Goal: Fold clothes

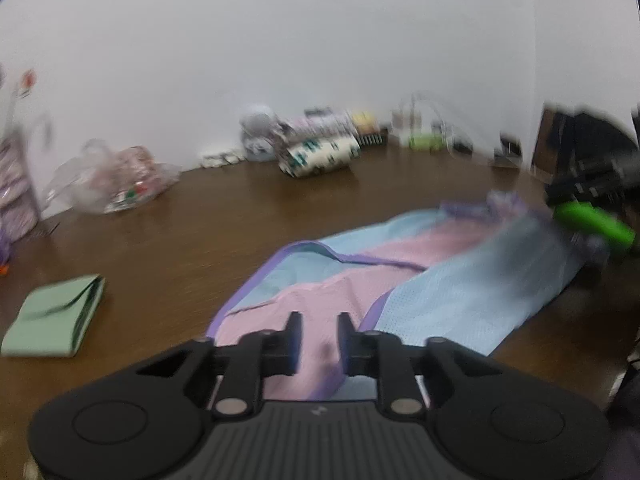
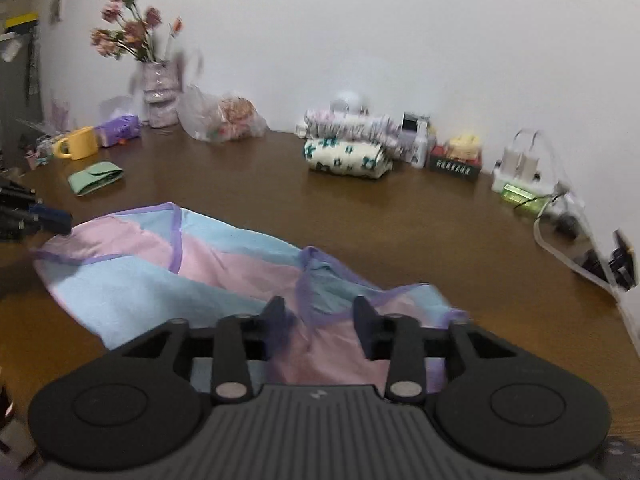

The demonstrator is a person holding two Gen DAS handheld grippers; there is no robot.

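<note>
A pastel garment (image 1: pixel 460 280) in light blue and pink with purple trim lies spread and partly folded on the brown table (image 1: pixel 200 220). My left gripper (image 1: pixel 320 322) hovers over its near pink end, jaws apart, with cloth showing in the gap and no pad pressing on it. In the right wrist view the same garment (image 2: pixel 140 288) stretches away to the left, and my right gripper (image 2: pixel 320 308) stands open above a purple-trimmed edge. The right gripper's green-and-black body (image 1: pixel 592 224) shows at the garment's far end, and the left gripper's dark body (image 2: pixel 24 216) at the left edge.
A folded green cloth (image 1: pixel 56 316) (image 2: pixel 96 178) lies to the left. Stacked floral folded clothes (image 2: pixel 348 160), a plastic bag (image 2: pixel 220 116), a vase of flowers (image 2: pixel 160 92), a yellow mug (image 2: pixel 78 143) and chargers with cables (image 2: pixel 520 184) line the wall.
</note>
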